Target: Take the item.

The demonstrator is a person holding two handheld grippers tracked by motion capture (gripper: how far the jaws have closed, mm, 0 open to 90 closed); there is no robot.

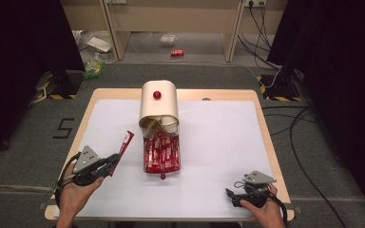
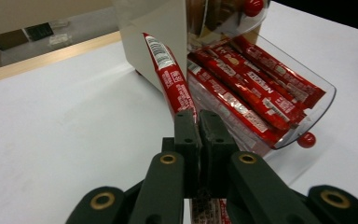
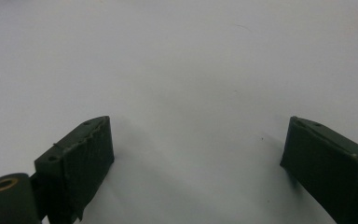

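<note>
Red foil was what caught the eye: a long, slim snack stick [image 1: 126,142] was pinched at its near end between the closed jaws of the left gripper [image 1: 114,162], and it ran up and away from them, slanting toward the far side of the table and a little toward the middle. In the left gripper view the stick [image 2: 170,77] rose straight out from between the two black pads, which were pressed together on it, its far tip close beside the pale wall of the dispenser [image 2: 156,42]. Just to the right of the stick lay the clear drawer [image 1: 162,153], pulled out toward the person and packed with more red sticks laid lengthwise, front to back, so the held stick's long axis ran nearly parallel to theirs, only tipped a few degrees off. The drawer's small red knob [image 1: 162,176] faced the person. I judged that the coming move hinged on this: the drawer sat to the inner side of the left gripper, near but apart. The right gripper [image 1: 231,196] rested well apart near the right front corner of the white tabletop [image 1: 218,137], its jaws spread wide over bare surface with nothing between them, plainly the farther hand.
</note>
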